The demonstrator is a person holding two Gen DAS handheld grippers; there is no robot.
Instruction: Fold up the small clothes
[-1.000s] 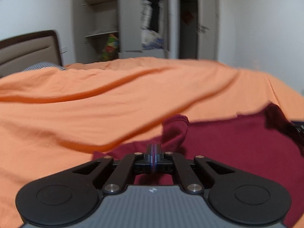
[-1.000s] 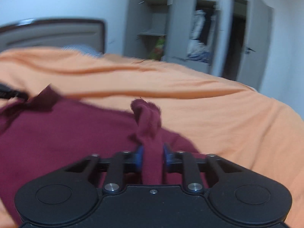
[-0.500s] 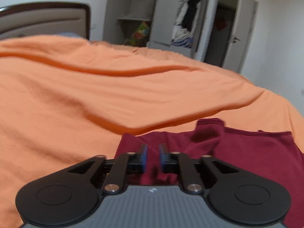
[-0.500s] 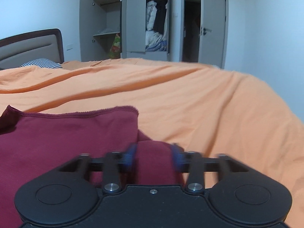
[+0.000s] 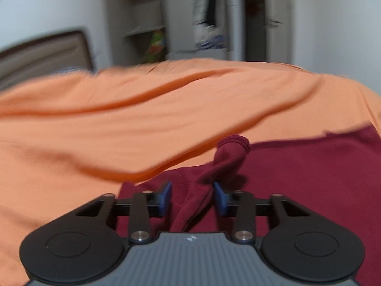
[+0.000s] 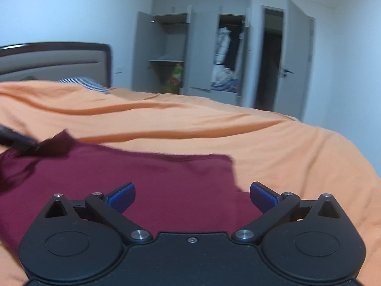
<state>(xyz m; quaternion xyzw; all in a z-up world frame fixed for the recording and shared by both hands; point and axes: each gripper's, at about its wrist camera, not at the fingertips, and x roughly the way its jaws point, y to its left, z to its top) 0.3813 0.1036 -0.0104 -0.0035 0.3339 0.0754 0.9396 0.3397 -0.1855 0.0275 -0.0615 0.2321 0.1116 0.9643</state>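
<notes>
Left wrist view: left gripper (image 5: 192, 196) stands with jaws parted, a raised fold of the maroon garment (image 5: 309, 178) between the blue pads (image 5: 166, 194) but not pinched; the garment lies on the orange bedsheet (image 5: 119, 124), near and right. Right wrist view: right gripper (image 6: 192, 194) spread wide, holding nothing, low over the flat maroon garment (image 6: 142, 178); headboard (image 6: 54, 59) far left, open wardrobe (image 6: 202, 47) beyond the bed.

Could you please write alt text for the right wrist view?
The open right gripper hovers over a maroon garment spread flat on an orange bedsheet. Behind stand a headboard and an open wardrobe.
</notes>
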